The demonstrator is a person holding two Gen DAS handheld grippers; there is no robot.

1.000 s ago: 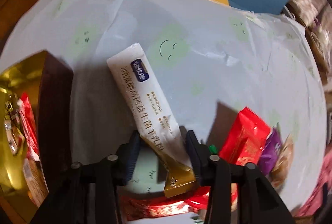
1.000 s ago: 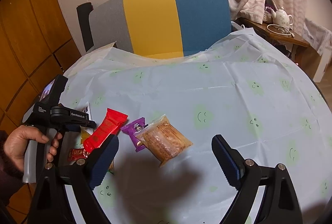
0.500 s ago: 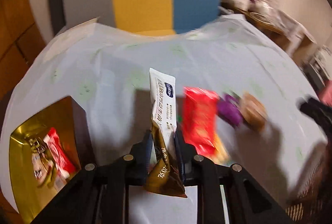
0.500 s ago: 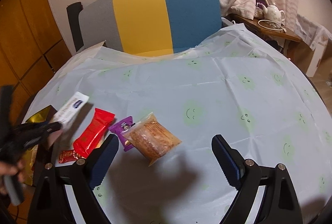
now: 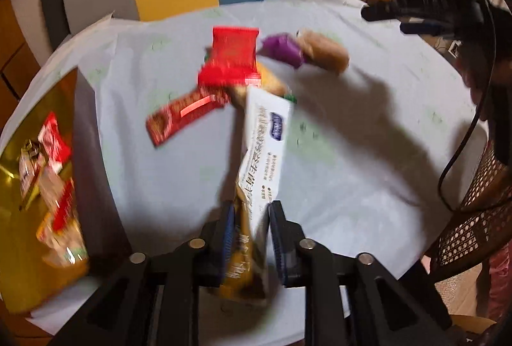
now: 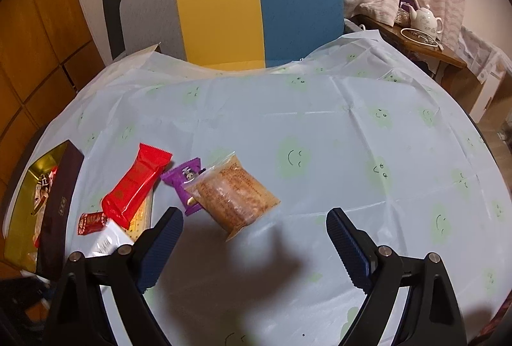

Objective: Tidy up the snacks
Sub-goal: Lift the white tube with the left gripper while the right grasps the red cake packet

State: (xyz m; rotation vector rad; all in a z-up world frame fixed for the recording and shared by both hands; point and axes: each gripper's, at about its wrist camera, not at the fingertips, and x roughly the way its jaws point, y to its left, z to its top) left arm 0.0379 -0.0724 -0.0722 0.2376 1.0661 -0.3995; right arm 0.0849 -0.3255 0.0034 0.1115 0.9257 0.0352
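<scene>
My left gripper (image 5: 249,218) is shut on the gold end of a long white-and-gold stick sachet (image 5: 265,154), and its jaws are opening. The sachet juts forward over the table; in the right wrist view its white end (image 6: 107,238) shows beside the box. A gold-lined box (image 5: 96,186) with a dark wall (image 6: 60,198) holds several snacks at the left. On the cloth lie a red packet (image 6: 137,182), a purple one (image 6: 185,182), a clear bag of brown cake (image 6: 230,192) and a small dark-red bar (image 6: 91,222). My right gripper (image 6: 252,237) hangs open just short of the cake bag, holding nothing.
A round table under a pale blue smiley cloth (image 6: 352,154) carries everything. A grey, yellow and blue chair back (image 6: 224,10) stands behind it. A side table with a teapot (image 6: 425,19) is at the far right. A wicker chair (image 5: 473,218) stands at the table's right edge.
My left gripper shut on the sachet, lifted it off the cloth and swung across the table while rolling. The right gripper has stayed put and stayed open.
</scene>
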